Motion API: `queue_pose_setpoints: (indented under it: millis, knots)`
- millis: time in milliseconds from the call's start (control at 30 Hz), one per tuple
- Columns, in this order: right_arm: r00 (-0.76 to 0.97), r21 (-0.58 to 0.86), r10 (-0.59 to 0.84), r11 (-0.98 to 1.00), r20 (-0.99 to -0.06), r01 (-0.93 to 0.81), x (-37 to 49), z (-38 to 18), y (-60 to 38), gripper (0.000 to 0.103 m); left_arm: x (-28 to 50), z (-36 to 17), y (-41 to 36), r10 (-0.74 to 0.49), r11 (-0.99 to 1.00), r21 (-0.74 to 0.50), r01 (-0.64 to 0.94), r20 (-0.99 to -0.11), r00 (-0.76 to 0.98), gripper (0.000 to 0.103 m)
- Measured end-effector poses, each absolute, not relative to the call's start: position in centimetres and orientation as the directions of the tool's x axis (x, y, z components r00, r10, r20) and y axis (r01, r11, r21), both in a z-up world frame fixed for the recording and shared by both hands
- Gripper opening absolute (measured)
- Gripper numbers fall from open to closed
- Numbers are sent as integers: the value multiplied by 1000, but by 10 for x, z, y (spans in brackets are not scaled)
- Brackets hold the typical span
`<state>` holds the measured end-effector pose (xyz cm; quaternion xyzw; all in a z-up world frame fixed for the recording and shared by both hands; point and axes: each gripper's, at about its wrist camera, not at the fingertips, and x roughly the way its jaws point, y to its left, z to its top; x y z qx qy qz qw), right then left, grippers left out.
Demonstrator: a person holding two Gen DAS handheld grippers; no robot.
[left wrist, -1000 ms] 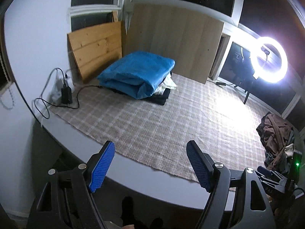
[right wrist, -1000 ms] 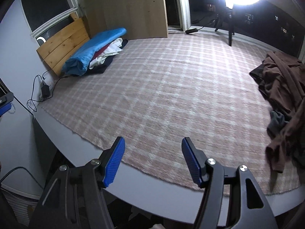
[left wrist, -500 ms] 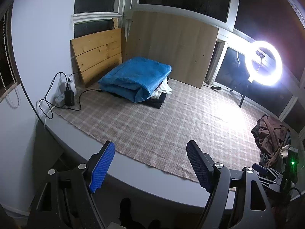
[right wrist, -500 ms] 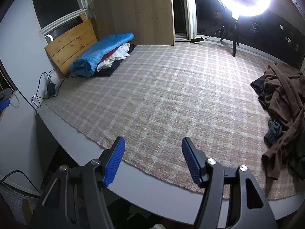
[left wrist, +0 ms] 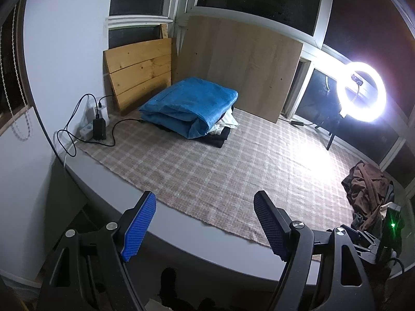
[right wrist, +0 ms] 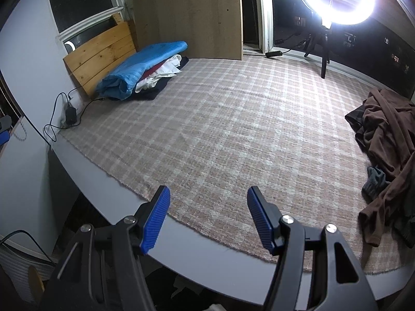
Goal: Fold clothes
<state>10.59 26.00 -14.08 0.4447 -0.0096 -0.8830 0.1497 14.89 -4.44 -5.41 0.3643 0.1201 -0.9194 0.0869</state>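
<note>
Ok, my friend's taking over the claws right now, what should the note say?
Left claw: open, empty, over the table's near edge.
Right claw: open, empty, same edge.
Done: folded stack with the blue blanket on top sits at the far left of the checked cloth.
Left: crumpled brown garment pile on the right edge, not folded yet. Middle of the cloth is free for folding.

No text, label, brand, number or sign can be read in either view.
</note>
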Motion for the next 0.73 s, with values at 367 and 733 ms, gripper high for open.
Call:
queue_pose_setpoints:
  millis: [367,733]
  knots:
    - [-561,145,-267,-956,-784,253,105,-141,256,61,146,-56,-47,-81,-957,-143,251,-702,-708,76]
    - [-565,134,-253,-961,-785,244,103,-143,253,61,144,-51,-42,-103,-963,-115,244,-681,-725,76]
